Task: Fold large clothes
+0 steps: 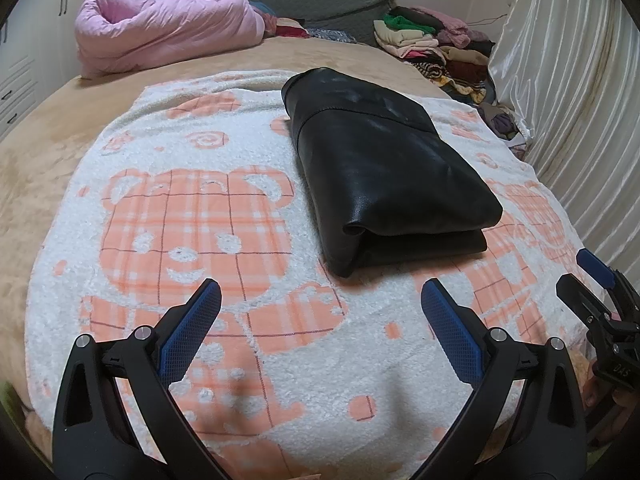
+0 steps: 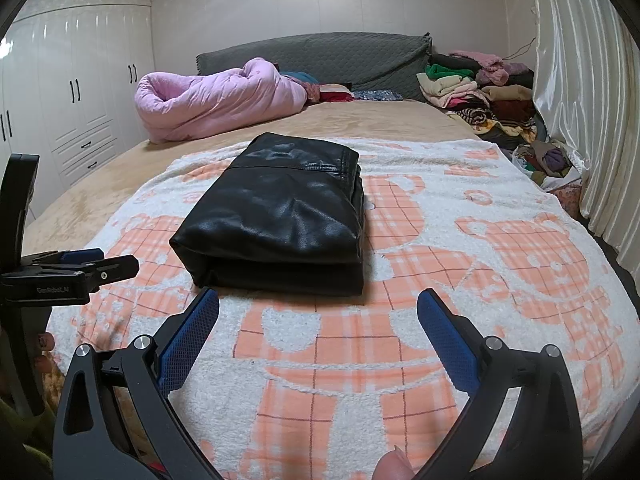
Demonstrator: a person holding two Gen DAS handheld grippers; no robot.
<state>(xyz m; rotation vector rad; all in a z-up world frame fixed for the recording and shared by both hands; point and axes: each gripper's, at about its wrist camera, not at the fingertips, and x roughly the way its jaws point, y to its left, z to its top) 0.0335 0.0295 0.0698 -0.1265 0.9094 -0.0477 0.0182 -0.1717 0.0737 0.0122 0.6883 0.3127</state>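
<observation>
Left wrist: folded black jacket (image 1: 384, 176) mid-blanket (image 1: 192, 208), margins bare.

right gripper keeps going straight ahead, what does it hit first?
Probably the folded black leather garment: its near folded edge lies just beyond the open right gripper, over the bear-print blanket. Height above the blanket is unclear.

A tan-covered bed (image 2: 360, 120) fills the room, grey padded headboard (image 2: 320, 56) at its far edge. White panelled wardrobe (image 2: 80, 92) lines the left wall; shiny cream curtains (image 2: 592, 100) hang along the right.
</observation>
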